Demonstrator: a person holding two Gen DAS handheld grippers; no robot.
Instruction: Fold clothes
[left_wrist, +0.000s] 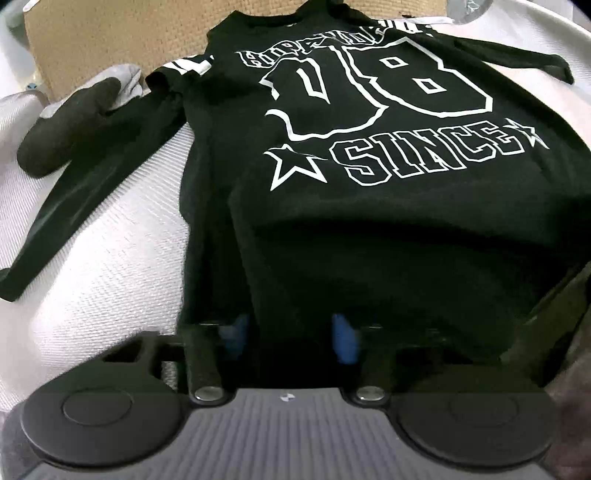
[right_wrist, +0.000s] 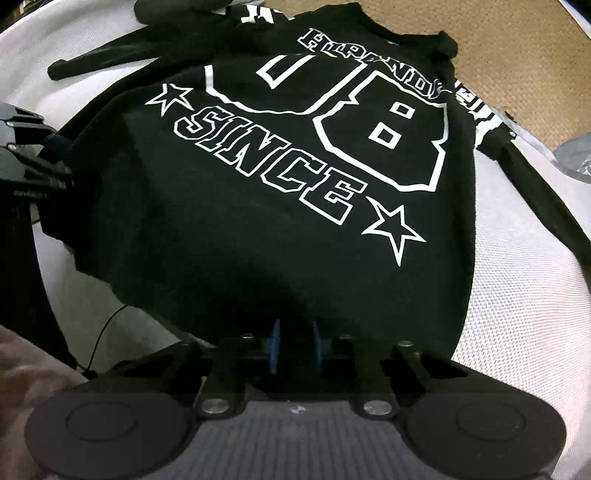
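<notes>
Both tongs, left (left_wrist: 288, 338) and right (right_wrist: 295, 349), are nearly closed, each pinching the shirt's (left_wrist: 369, 177) near hem. The shirt lies print-up ahead on the white bench (left_wrist: 110, 266), sleeves spread. Lifting both corners evenly should keep the fold straight.
</notes>
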